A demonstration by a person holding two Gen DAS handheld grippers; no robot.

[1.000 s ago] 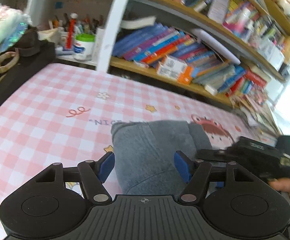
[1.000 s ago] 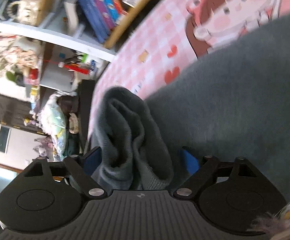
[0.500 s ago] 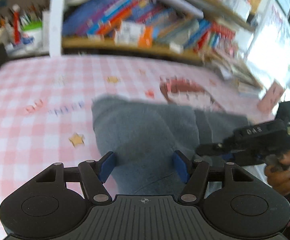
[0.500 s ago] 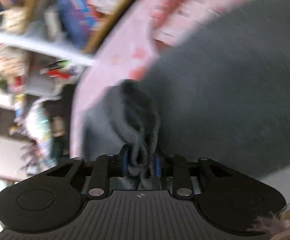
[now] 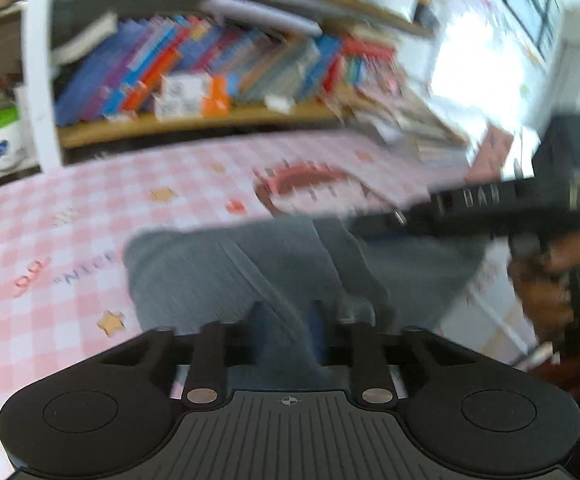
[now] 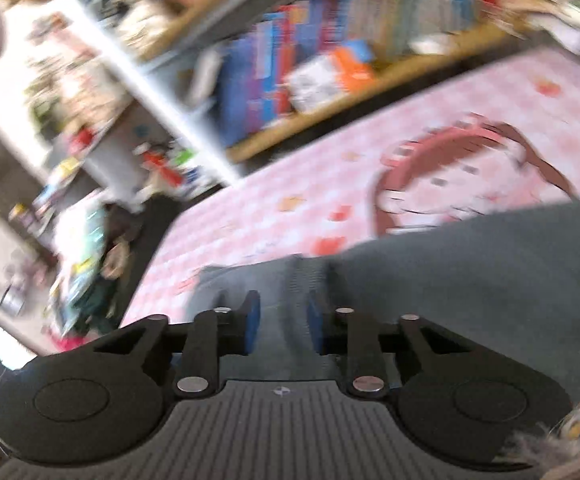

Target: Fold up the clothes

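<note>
A grey knitted garment point(image 5: 226, 272) lies on the pink checked tablecloth point(image 5: 70, 216). My left gripper point(image 5: 288, 320) is shut on a fold of its near edge, blue pads pressed into the cloth. My right gripper point(image 6: 280, 316) is shut on another fold of the same grey garment point(image 6: 470, 264). The right gripper's black body point(image 5: 486, 204) also shows in the left wrist view, held by a hand at the right, above the garment. Both views are motion-blurred.
A wooden bookshelf point(image 5: 210, 80) full of books runs along the table's far side. A white shelf post point(image 5: 38, 80) and jars stand at the far left. A cartoon face print point(image 6: 470, 184) lies on the cloth beyond the garment.
My left gripper has closed on the garment's near edge. My right gripper, which shut on a fold half a second ago, has swung and levelled out, and the bunched cloth now lies flatter.
</note>
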